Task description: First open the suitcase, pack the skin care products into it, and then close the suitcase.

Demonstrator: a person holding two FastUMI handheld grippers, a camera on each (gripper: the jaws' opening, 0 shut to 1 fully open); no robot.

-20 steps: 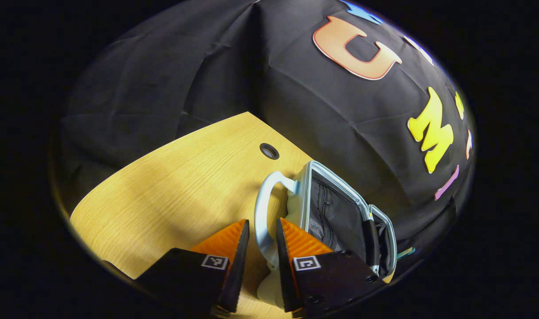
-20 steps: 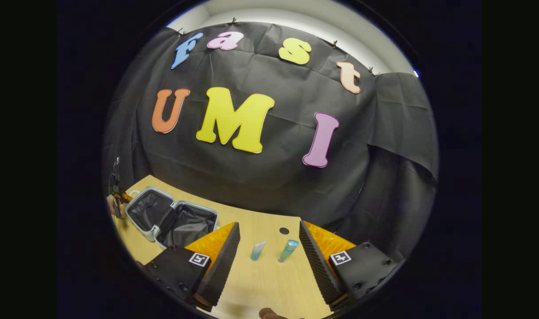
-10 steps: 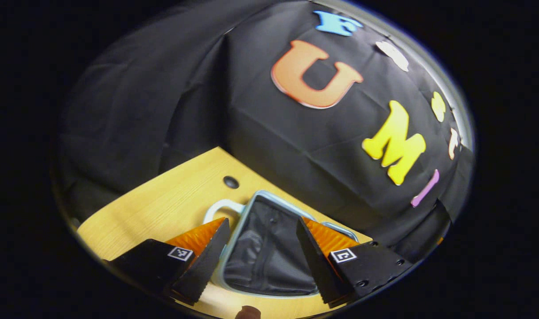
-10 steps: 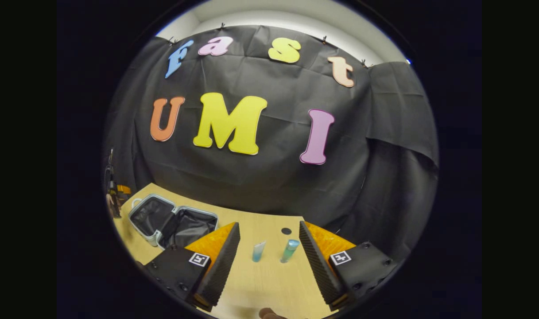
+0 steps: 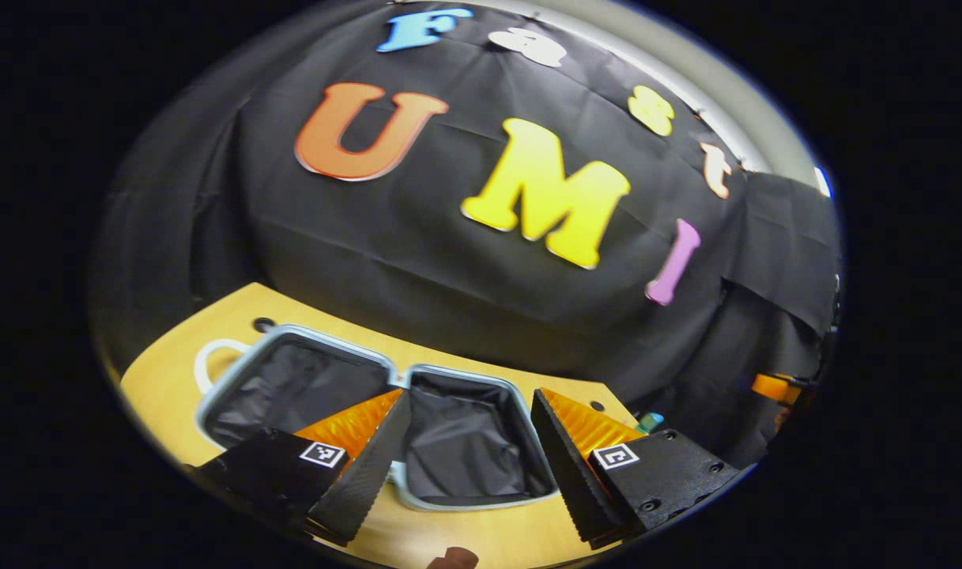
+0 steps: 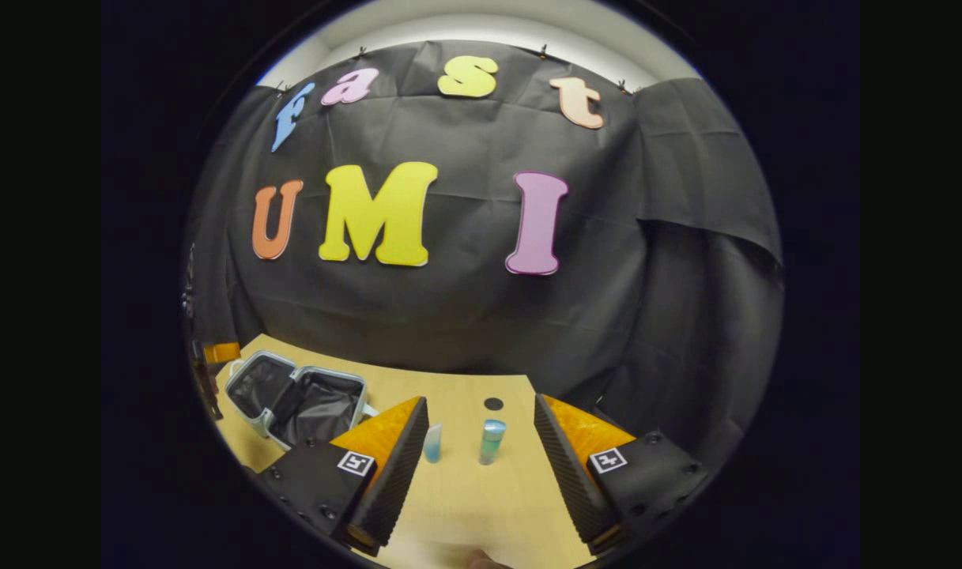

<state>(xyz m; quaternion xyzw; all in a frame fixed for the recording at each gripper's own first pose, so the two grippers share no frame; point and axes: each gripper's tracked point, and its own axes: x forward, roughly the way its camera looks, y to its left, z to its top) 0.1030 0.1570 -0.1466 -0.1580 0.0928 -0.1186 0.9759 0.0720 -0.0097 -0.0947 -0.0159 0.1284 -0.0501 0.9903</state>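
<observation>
A: Start at the left end of the tabletop (image 6: pixel 457 506). What lies there?

B: The suitcase (image 6: pixel 299 399), spread fully open with both halves flat, close to the tabletop's left edge and far edge. In the left gripper view its white handle (image 5: pixel 210 359) sticks out from the left half toward the left edge, and the dark lining (image 5: pixel 465 442) of both halves is bare, nothing packed inside.

A: And the left tool?

B: The left tool (image 5: pixel 469 454) hangs over the near rim of the suitcase, above its right half. Its fingers are spread wide apart and hold nothing.

A: Moving right?

B: In the right gripper view, two skin care items stand upright in the middle of the tabletop, well apart from the suitcase. The small tube (image 6: pixel 432 442) is on the left, just beside the left finger of the right tool; the teal bottle (image 6: pixel 492 441) stands near it on the right, the two not touching. A round cable hole (image 6: pixel 493 404) sits behind the bottle toward the far edge.

A: The right tool?

B: The right tool (image 6: pixel 481 466) is open wide with nothing gripped, and both items appear between its fingers, farther off, untouched.
</observation>
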